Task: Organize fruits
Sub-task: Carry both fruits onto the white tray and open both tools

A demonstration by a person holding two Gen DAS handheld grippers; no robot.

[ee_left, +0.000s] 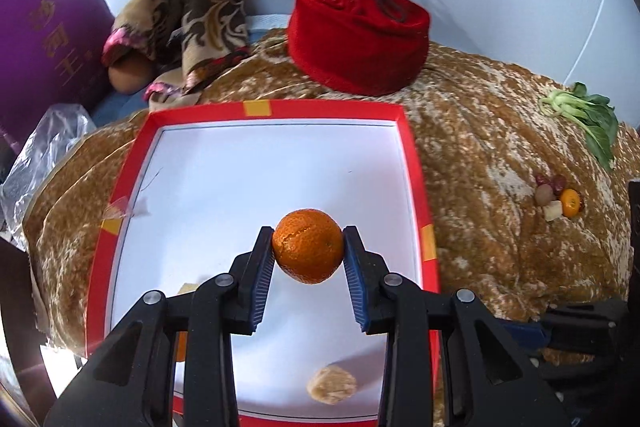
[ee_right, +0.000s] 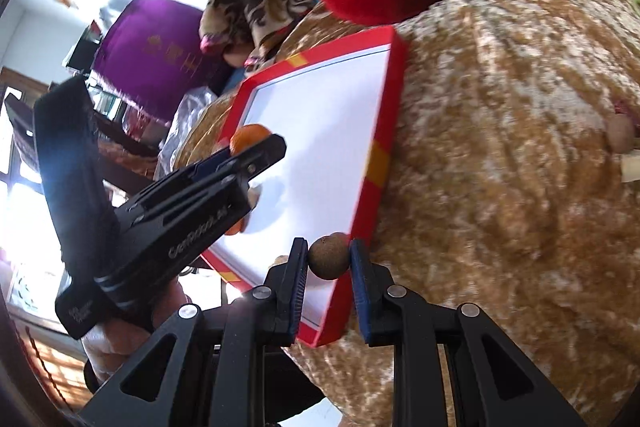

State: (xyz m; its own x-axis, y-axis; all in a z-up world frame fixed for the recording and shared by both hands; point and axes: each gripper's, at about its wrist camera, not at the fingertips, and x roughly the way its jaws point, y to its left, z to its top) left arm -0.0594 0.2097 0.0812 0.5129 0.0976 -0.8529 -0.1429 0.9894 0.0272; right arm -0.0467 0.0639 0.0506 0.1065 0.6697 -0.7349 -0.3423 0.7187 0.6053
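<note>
My left gripper (ee_left: 308, 247) is shut on an orange mandarin (ee_left: 308, 245) and holds it above the white floor of a red-rimmed tray (ee_left: 256, 109). A tan lump (ee_left: 331, 383) and part of another orange fruit (ee_left: 181, 345) lie in the tray near its front. My right gripper (ee_right: 329, 259) is shut on a small brown round fruit (ee_right: 329, 257) over the tray's near right corner (ee_right: 360, 227). The left gripper (ee_right: 256, 151) with its mandarin (ee_right: 248, 137) also shows in the right wrist view. A small pile of fruits (ee_left: 558, 195) lies on the brown cloth at right.
A red velvet pouch (ee_left: 356, 35) stands behind the tray. A patterned scarf (ee_left: 192, 15), a purple bag (ee_left: 44, 27) and a clear plastic bag (ee_left: 44, 147) lie at left. A leafy green vegetable (ee_left: 584, 115) lies at far right on the mottled brown cloth (ee_left: 480, 147).
</note>
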